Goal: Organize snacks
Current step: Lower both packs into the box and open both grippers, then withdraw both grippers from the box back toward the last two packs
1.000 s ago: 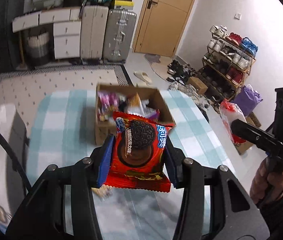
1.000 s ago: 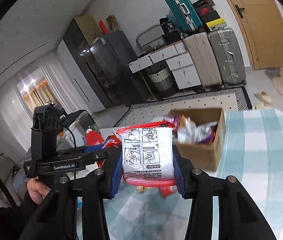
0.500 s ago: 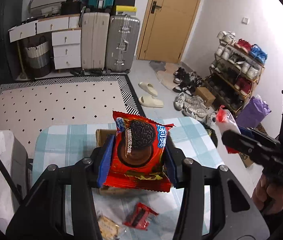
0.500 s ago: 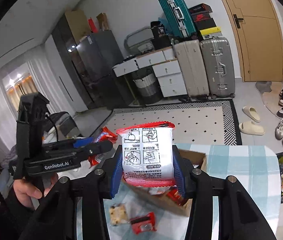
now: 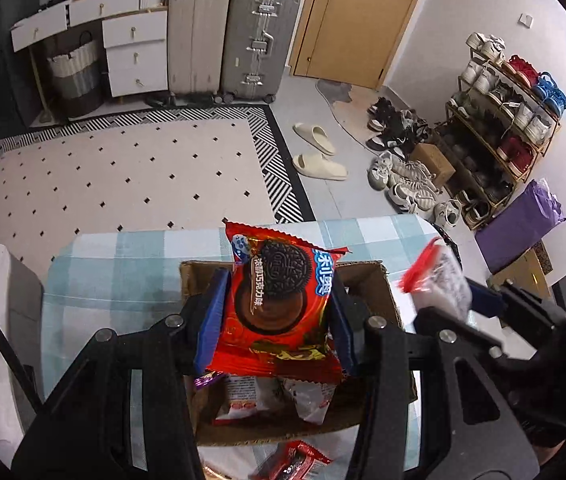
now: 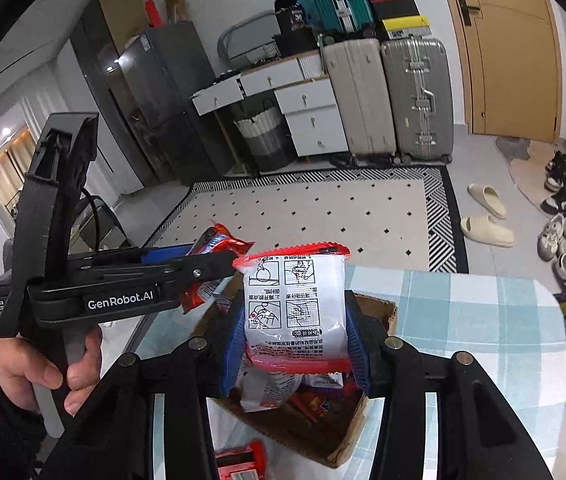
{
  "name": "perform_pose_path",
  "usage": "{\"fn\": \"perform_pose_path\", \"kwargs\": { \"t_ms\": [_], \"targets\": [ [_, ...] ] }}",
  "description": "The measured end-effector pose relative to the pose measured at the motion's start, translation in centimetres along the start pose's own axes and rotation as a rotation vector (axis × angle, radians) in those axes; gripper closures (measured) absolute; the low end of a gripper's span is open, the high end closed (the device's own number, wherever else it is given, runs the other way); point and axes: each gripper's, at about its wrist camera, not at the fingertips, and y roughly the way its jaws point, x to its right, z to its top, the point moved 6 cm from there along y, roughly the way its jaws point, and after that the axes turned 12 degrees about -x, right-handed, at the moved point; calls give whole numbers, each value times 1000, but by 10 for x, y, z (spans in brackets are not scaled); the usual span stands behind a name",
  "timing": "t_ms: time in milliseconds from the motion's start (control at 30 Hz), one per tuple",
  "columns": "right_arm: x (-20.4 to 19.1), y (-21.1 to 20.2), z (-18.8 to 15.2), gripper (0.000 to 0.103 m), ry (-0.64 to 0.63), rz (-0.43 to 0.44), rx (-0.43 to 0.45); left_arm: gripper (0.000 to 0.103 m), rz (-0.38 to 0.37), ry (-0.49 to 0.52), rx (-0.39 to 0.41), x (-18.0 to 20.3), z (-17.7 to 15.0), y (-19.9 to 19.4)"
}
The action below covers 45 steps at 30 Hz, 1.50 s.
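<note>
My left gripper point(image 5: 277, 324) is shut on a red Oreo packet point(image 5: 279, 304) and holds it over the open cardboard box point(image 5: 367, 276) of snacks. My right gripper point(image 6: 295, 344) is shut on a white and red snack packet point(image 6: 295, 304), also above the box point(image 6: 347, 440). The right gripper with its packet point(image 5: 439, 280) shows at the right of the left wrist view. The left gripper with the Oreo packet point(image 6: 211, 256) shows at the left of the right wrist view. Several packets lie inside the box.
The box stands on a table with a blue checked cloth point(image 5: 115, 276). A small red packet point(image 5: 295, 462) lies on the table just in front of the box; it also shows in the right wrist view point(image 6: 239, 460). Beyond the table are a rug, suitcases and shoes.
Both grippers have moved forward with their packets, from in front of the box to above it. The loose packets on the table have slid toward the bottom of the views.
</note>
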Motion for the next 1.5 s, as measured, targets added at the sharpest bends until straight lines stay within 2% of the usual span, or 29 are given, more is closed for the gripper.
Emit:
{"fn": "perform_pose_path", "kwargs": {
  "t_ms": [133, 500, 600, 667, 733, 833, 967, 1067, 1200, 1267, 1500],
  "targets": [
    [5, 25, -4, 58, -3, -10, -35, 59, -14, 1, -31, -1, 0, 23],
    [18, 60, -13, 58, 20, -24, -83, 59, 45, 66, -94, 15, 3, 61],
    [23, 66, -16, 57, 28, -32, -95, 59, 43, 38, -109, 11, 3, 67],
    [24, 65, -18, 57, 29, -24, -77, 59, 8, 13, -104, 8, 1, 65],
    [25, 66, -21, 56, 26, -38, -84, 57, 16, 6, -107, 5, 2, 63],
    [28, 65, -25, 50, 39, -15, -84, 53, 9, -13, -93, -1, -1, 54],
    [31, 60, -26, 48, 50, -20, -73, 45, 25, -18, -76, -6, -8, 39],
    [29, 55, -24, 34, 44, -21, -65, 43, 43, -11, -49, -10, -14, 26],
    [24, 39, -23, 33, 39, -20, -23, 37, 90, -6, 13, -16, -27, 1],
    [19, 29, -23, 33, 39, -12, -5, 27, 110, -5, 45, -19, -37, -14],
    [1, -4, -27, 27, 0, -40, 38, 25, 156, -3, 155, -23, -65, -65]
  ]
}}
